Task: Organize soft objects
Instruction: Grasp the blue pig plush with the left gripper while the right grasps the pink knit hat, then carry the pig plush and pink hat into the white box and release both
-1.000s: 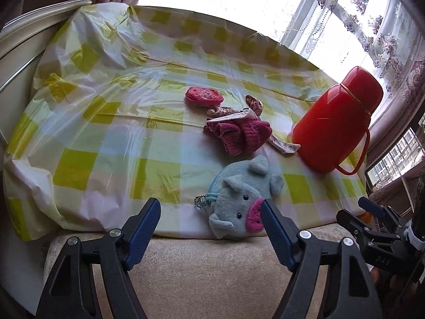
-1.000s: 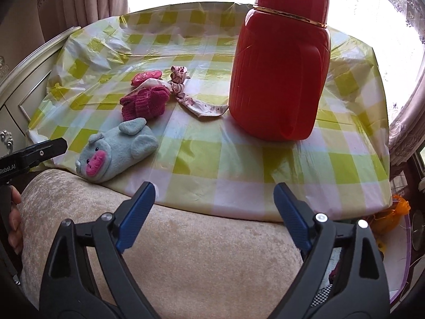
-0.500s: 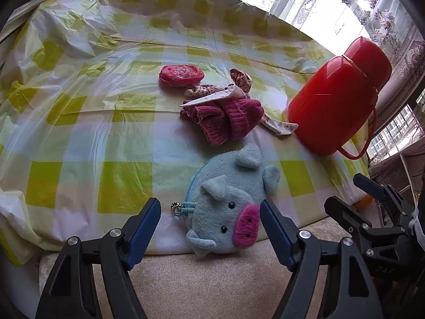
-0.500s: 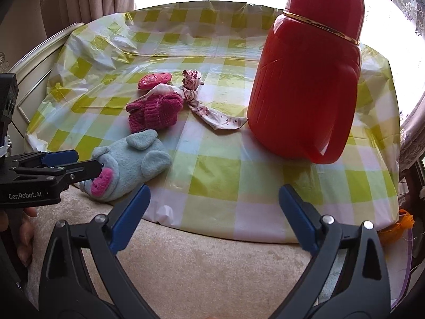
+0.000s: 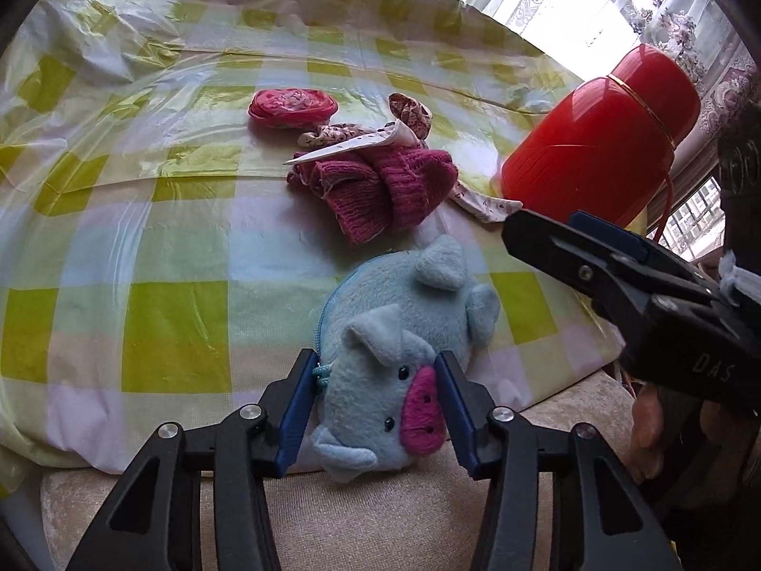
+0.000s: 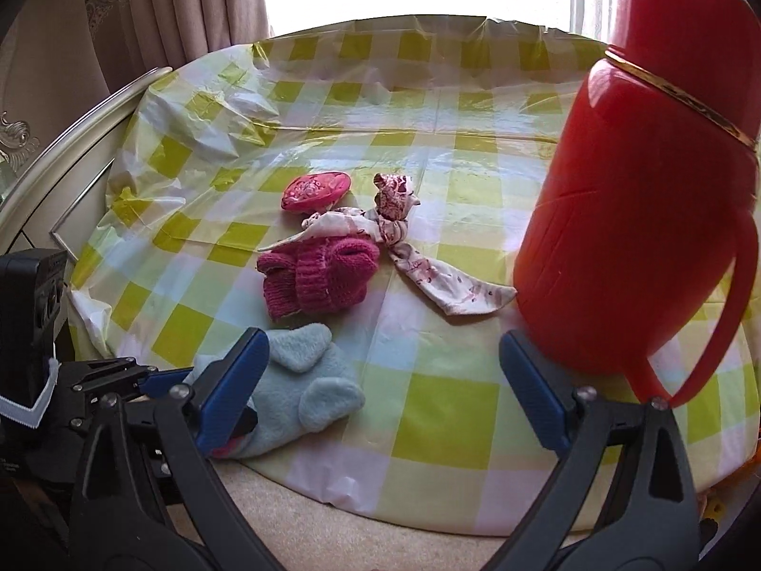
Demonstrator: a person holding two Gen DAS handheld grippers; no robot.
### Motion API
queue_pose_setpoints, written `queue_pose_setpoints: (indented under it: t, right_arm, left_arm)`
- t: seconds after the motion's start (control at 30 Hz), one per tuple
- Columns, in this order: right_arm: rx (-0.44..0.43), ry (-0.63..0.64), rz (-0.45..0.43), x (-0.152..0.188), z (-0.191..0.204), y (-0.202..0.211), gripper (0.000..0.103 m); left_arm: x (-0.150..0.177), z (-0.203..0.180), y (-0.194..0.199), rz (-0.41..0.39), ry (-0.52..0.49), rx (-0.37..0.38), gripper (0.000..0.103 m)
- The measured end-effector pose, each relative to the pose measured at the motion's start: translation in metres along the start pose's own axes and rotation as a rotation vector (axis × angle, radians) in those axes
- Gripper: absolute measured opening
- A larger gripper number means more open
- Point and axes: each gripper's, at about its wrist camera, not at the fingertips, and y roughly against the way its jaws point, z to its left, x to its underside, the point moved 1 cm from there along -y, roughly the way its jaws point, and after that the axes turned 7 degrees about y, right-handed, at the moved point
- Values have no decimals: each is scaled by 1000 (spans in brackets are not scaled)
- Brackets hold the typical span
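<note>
A light-blue plush pig pouch with a pink snout lies at the table's near edge; it also shows in the right wrist view. My left gripper is shut on the pig's head, blue pads pressing both sides. Behind it lie magenta knitted gloves, a floral cloth strip and a pink round pouch. My right gripper is open and empty above the near edge, right of the pig.
A tall red thermos stands at the right on the green-checked plastic tablecloth. A beige cushion lies below the table's near edge. A curtain hangs at the back left.
My left gripper moved forward and closed its jaws on the plush pig's head. My right gripper moved forward and left, closer to the table.
</note>
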Motion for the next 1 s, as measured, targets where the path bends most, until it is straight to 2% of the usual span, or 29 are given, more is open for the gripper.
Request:
queue_pose_setpoints:
  t: [0.23, 0.37, 0.43, 0.5, 0.57, 0.6, 0.7, 1.0]
  right_arm:
    - [-57, 70, 42, -22, 21, -45, 98]
    - [-71, 69, 64, -31, 23, -67, 95]
    - [-72, 71, 79, -34, 23, -78, 89]
    - [-94, 72, 102, -35, 22, -89, 69]
    - [-123, 58, 127, -33, 21, -96, 57]
    - [-134, 54, 125, -32, 21, -96, 51]
    - [-138, 61, 103, -29, 22, -86, 43]
    - [-111, 19, 40, -15, 11, -41, 42]
  left_arm:
    - [3, 0, 3, -22, 3, 11, 41]
    - [3, 0, 5, -29, 4, 12, 39]
    - [4, 0, 6, -35, 5, 10, 38]
    - [4, 0, 8, -39, 7, 7, 37]
    - [5, 0, 10, -44, 12, 2, 37]
    - [5, 1, 11, -47, 15, 1, 36]
    - [5, 3, 14, -56, 26, -11, 35]
    - [12, 4, 26, -81, 52, -35, 32]
